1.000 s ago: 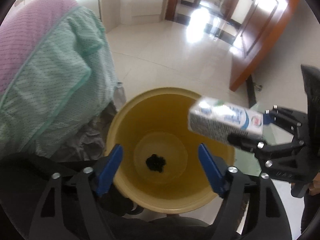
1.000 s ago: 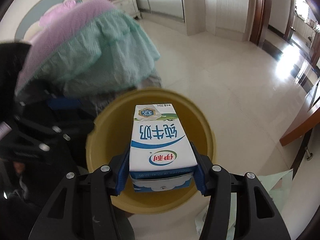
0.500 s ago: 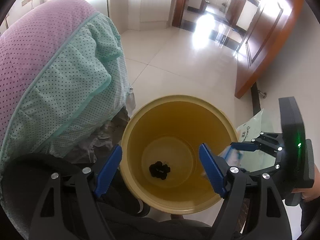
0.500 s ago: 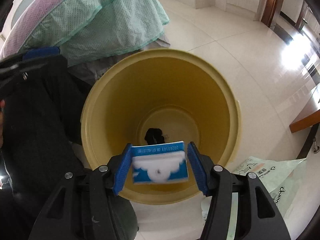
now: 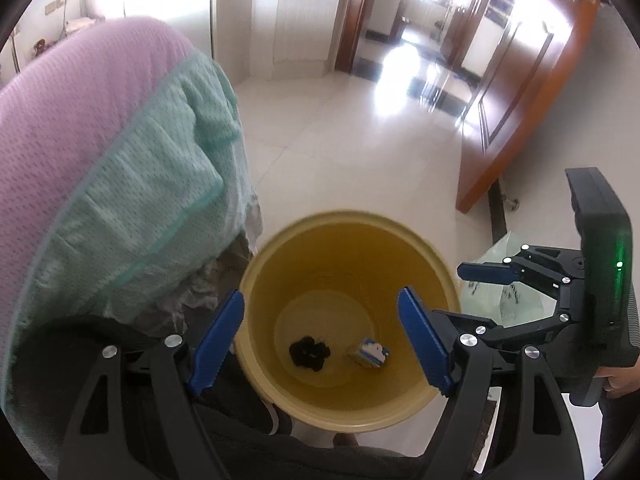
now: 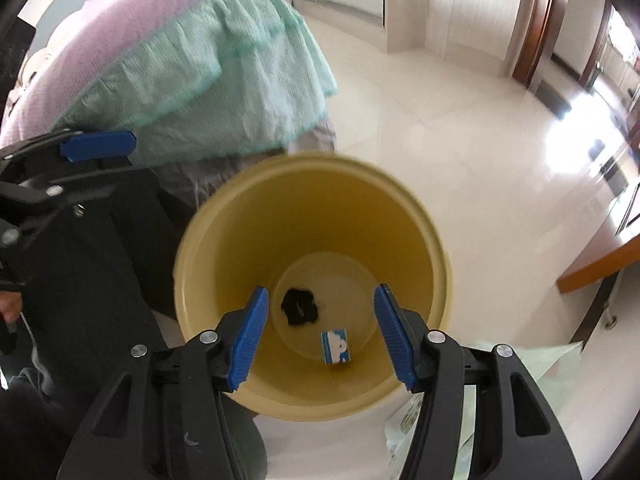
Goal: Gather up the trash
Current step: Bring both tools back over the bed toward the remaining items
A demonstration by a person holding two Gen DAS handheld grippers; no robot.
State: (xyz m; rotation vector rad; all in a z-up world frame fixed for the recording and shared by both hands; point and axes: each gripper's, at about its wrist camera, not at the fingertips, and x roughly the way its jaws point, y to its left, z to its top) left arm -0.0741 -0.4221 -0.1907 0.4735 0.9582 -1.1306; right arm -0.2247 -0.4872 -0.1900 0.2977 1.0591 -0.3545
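Note:
A yellow trash bin (image 5: 432, 248) (image 6: 436, 248) stands on the floor below both grippers. A blue and white milk carton (image 5: 370, 354) (image 6: 335, 347) lies at its bottom beside a black crumpled lump (image 5: 309, 354) (image 6: 299, 307). My left gripper (image 5: 320, 336) is open and empty over the bin's near rim. My right gripper (image 6: 318, 336) is open and empty above the bin. It also shows at the right of the left wrist view (image 5: 486, 272).
A bed with a pink and green cover (image 5: 104, 168) (image 6: 192, 72) stands left of the bin. A pale green plastic bag (image 5: 504, 296) (image 6: 560, 364) lies on the floor to the right. A wooden door (image 5: 516, 88) stands open at the back right. Glossy tiled floor stretches behind.
My right gripper held the milk carton over the bin, tipped it down, then opened. The carton has dropped to the bin's bottom. Both grippers have risen a little.

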